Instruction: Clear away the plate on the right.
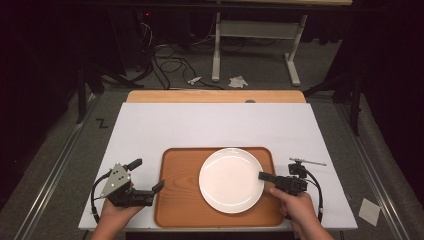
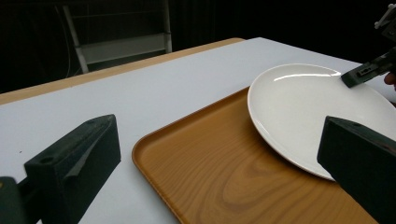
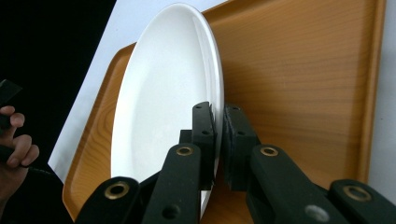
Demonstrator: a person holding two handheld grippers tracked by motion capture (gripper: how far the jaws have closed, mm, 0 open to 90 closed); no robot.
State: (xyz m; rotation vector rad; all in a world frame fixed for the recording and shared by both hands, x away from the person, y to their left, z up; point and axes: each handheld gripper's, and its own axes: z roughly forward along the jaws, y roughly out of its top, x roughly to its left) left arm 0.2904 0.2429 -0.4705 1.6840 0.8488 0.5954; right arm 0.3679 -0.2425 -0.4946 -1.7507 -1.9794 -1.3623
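— What's the left gripper [image 1: 159,187] doing?
— Jaws spread wide, nothing between them, at the wooden tray's [image 1: 177,200] left edge.
— And the white plate [image 1: 230,180]?
— It sits on the tray. The right gripper [image 1: 262,175] has its jaws pinched onto the plate's right rim.

Left tongs [image 1: 159,186] jaws apart, right tongs [image 1: 262,175] jaws pinched together
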